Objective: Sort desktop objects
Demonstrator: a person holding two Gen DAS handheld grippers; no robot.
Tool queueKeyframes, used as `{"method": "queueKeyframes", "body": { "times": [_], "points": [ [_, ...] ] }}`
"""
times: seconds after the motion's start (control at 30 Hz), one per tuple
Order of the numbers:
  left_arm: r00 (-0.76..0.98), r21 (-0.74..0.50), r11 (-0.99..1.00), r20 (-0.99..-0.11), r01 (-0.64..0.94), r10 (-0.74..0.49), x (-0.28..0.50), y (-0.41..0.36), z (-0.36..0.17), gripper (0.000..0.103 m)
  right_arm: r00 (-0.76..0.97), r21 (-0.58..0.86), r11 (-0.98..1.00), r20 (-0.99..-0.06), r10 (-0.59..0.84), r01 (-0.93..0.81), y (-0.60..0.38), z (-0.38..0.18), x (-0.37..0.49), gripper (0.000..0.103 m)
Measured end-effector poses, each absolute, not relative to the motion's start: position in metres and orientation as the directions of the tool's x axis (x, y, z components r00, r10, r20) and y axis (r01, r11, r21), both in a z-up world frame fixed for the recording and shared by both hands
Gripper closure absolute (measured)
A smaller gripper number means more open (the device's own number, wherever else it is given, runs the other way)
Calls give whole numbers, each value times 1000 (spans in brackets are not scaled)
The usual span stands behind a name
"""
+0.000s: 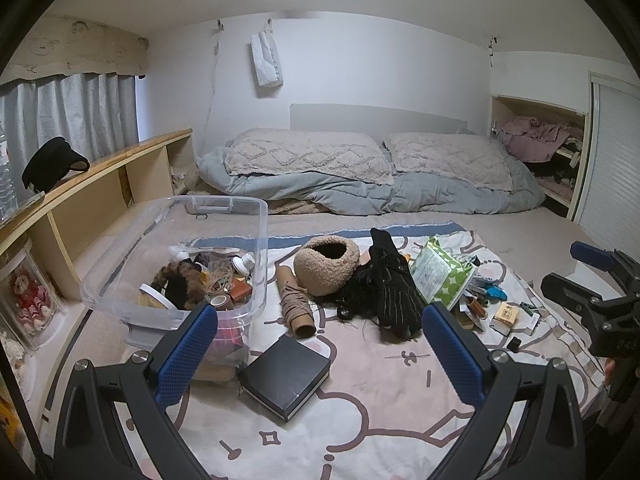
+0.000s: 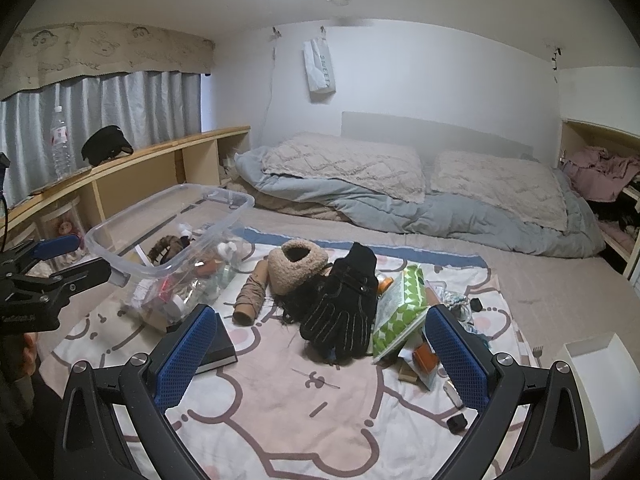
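A clear plastic bin [image 1: 256, 240] [image 2: 120, 258] holding several small items stands at the left on a patterned blanket [image 1: 360, 392]. Beside it lie a black book [image 1: 285, 377], a cardboard tube [image 1: 296, 305] [image 2: 249, 298], a beige fleece hat [image 1: 326, 266] [image 2: 296, 266], black gloves [image 1: 390, 280] [image 2: 344, 304], a green-white pack [image 1: 442, 276] [image 2: 400, 308] and small clutter [image 1: 504, 314]. My left gripper [image 1: 320, 354] is open and empty, above the book. My right gripper [image 2: 320, 356] is open and empty, in front of the gloves. Each gripper shows at the other view's edge.
A wooden shelf [image 1: 100, 176] with a black visor [image 1: 52, 162] and a water bottle [image 2: 60, 148] runs along the left. Pillows and a grey duvet [image 1: 360, 176] lie behind. A white box [image 2: 600, 380] sits at the right. An open cupboard [image 1: 540, 152] holds clothes.
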State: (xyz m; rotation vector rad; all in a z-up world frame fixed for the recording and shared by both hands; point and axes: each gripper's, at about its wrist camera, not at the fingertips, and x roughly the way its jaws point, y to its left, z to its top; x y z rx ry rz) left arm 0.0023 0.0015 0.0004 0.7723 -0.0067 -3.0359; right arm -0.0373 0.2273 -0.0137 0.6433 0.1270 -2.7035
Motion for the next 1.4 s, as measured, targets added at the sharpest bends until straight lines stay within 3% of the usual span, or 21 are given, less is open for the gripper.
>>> {"method": "queueKeyframes", "body": {
  "times": [0.43,0.77,1.0,1.4],
  "points": [
    [-895,20,-999,-446,-37,25,-16,5,14,0,-901,-73,-948,-342,-267,309,248,5,-47,0],
    [-898,10,-995,-432,-97,83,-51,14,7,0,-923,-29,-975,-331,-198,220,282,-4,-80,0],
    [-890,53,-986,-441,-156,117,-84,36,-12,0,-902,45,-986,-398,-166,162,311,-50,-107,0],
    [-813,51,-959,-544,-279,208,-127,67,-65,0,-781,62,-997,-624,-5,-43,367,-162,-133,0]
  ]
}}
